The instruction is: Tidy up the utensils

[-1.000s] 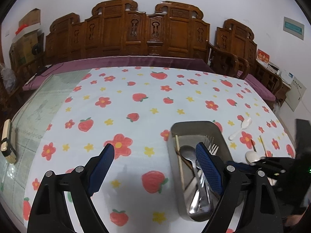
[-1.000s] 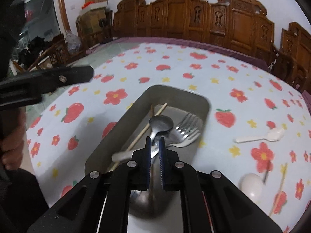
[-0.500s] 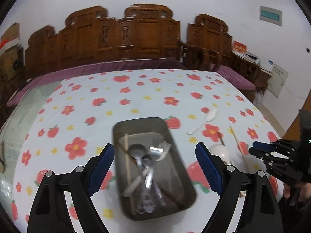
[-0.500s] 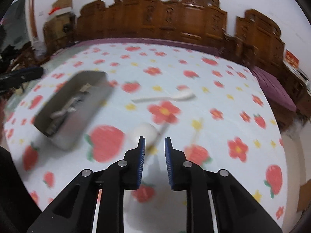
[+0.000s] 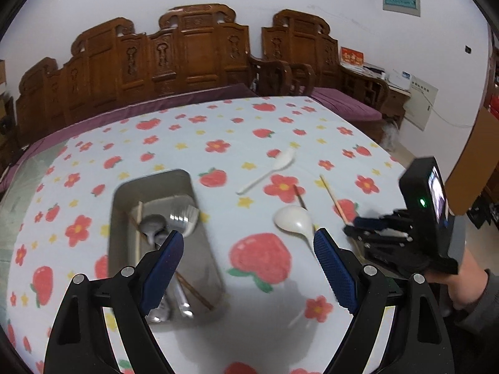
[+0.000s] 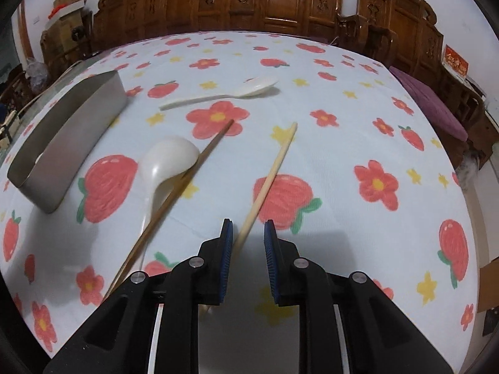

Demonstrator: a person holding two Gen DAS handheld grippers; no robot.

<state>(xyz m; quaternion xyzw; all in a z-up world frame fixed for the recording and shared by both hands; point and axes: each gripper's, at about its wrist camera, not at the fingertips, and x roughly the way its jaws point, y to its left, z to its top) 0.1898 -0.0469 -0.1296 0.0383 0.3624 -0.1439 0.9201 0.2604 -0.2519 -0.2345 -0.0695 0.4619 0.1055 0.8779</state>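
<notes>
A metal tray holds a fork, metal spoons and chopsticks; its outer wall shows in the right wrist view. On the cloth lie a white ladle, a thin white spoon, a dark chopstick across the ladle's handle, and a pale chopstick. My right gripper is open a little, low over the cloth, with the pale chopstick's near end between its fingers. My left gripper is wide open and empty, above the cloth between tray and ladle.
The table wears a strawberry and flower cloth. Carved wooden chairs line the far edge. The table's right edge drops off near a purple cushioned seat. The right gripper body and the hand show at the right in the left wrist view.
My right gripper let go of the metal spoon in the tray, swung right over the cloth, opened a little and came down around the pale chopstick. My left gripper turned right, still wide open.
</notes>
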